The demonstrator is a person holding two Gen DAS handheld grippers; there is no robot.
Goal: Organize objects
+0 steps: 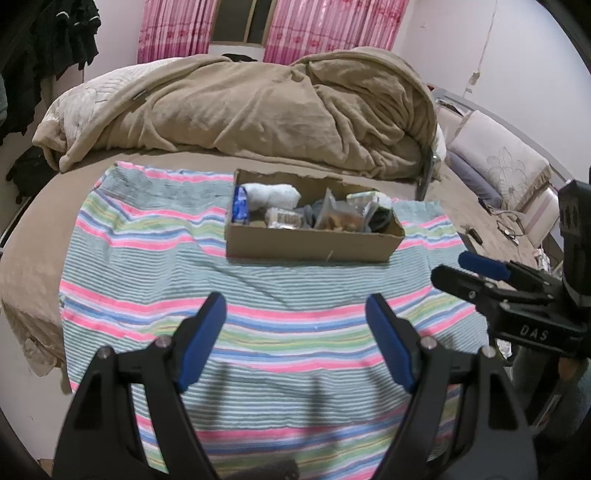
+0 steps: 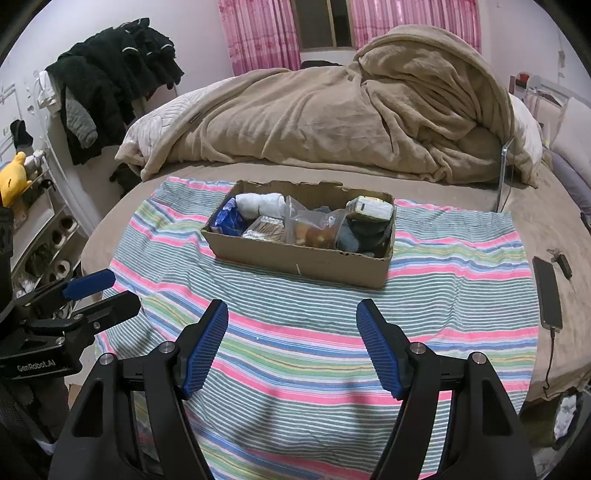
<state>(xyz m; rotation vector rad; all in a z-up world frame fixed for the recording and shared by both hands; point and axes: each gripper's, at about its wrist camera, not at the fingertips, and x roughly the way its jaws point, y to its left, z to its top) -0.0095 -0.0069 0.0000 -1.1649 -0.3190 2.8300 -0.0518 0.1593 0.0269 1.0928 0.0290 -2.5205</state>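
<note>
Cardboard box (image 2: 301, 254) of sundries sat mid-towel toward the striped towel's (image 2: 295, 350) far edge, ahead of both, left gripper (image 1: 297, 332) spread empty, right gripper (image 2: 291, 343) likewise spread

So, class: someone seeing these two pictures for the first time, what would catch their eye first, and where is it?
The open cardboard box, crammed with packets and a white roll, sits mid-bed on a bright striped towel. Behind it a tan blanket is heaped before pink curtains. In the foreground, the left hand-held gripper and right hand-held gripper hover open and empty over the towel.
</note>
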